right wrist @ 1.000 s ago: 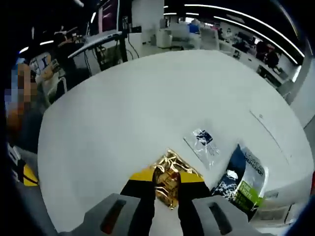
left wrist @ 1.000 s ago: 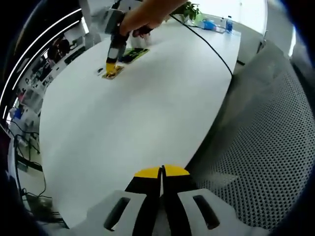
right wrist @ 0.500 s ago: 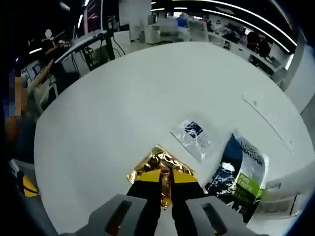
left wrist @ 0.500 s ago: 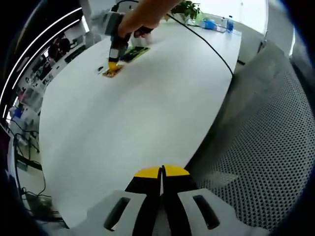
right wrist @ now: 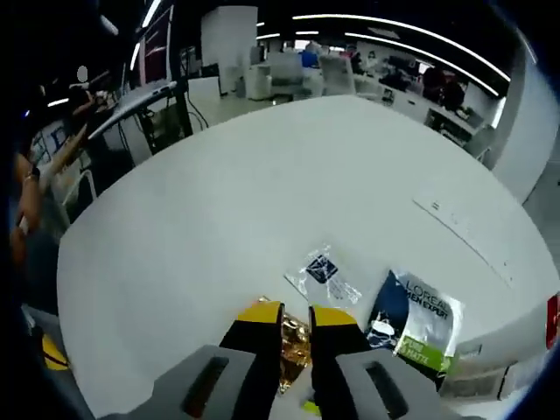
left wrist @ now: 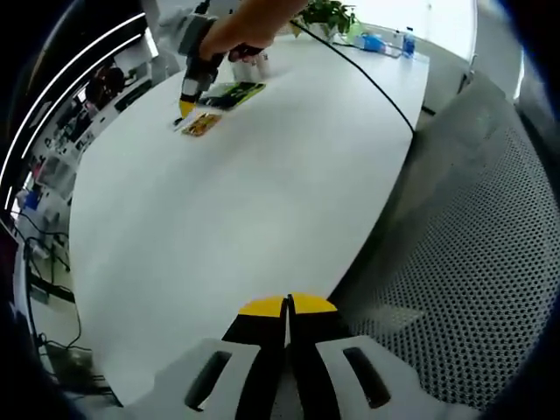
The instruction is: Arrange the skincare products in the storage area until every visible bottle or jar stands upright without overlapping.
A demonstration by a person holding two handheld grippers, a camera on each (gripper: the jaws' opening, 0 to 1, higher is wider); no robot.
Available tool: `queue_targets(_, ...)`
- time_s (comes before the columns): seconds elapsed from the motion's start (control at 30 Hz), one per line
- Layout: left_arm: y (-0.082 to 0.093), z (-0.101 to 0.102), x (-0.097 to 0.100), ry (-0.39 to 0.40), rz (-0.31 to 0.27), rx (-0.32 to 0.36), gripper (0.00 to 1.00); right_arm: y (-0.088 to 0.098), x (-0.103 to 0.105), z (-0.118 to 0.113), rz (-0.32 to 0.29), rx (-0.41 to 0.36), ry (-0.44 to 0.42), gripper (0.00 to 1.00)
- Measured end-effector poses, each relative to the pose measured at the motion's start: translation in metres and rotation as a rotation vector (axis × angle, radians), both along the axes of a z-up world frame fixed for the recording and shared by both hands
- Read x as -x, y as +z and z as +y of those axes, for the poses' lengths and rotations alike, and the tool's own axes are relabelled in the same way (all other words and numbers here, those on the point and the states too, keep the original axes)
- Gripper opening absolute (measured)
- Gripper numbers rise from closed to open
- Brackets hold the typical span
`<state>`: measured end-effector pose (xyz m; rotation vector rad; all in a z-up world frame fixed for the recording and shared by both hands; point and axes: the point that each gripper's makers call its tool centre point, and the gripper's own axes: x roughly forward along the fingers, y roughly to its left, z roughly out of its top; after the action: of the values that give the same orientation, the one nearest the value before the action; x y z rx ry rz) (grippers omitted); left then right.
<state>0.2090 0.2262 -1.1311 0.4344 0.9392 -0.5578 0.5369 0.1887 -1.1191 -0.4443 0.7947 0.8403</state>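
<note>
My right gripper [right wrist: 296, 317] hovers just above a gold foil sachet [right wrist: 293, 352] lying flat on the white table [right wrist: 262, 192]. Its jaws stand slightly apart, and the foil shows through the gap below them. To its right lie a clear sachet with a dark label [right wrist: 325, 273] and a dark blue and green sachet [right wrist: 413, 325]. In the left gripper view the right gripper [left wrist: 187, 107], held by a hand, hangs beside the gold sachet [left wrist: 201, 125] and the dark sachet [left wrist: 229, 96]. My left gripper [left wrist: 287, 306] is shut with nothing in it, at the table's near edge.
A grey mesh chair [left wrist: 472, 262] fills the right side beside my left gripper. A black cable [left wrist: 367, 79] runs across the far table towards a plant [left wrist: 332, 17] and bottles [left wrist: 404, 42]. A white box edge [right wrist: 490, 372] lies by the dark sachet.
The right gripper's jaws have parted and let go of the gold sachet, and it has lifted slightly off it. The left gripper has not moved.
</note>
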Motion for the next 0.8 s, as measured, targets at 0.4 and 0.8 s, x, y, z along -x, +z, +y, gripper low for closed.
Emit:
queue_targets(0.4,-0.004,0.004,0.003,0.008,0.022,-0.005,0.0,-0.017,-0.045,0.007,0.029,0.059,0.027,0.13)
queue_targets(0.8,-0.005,0.007,0.003,0.014,0.023,-0.006,0.0,-0.024,-0.05,0.011,0.063,0.121,0.188,0.18)
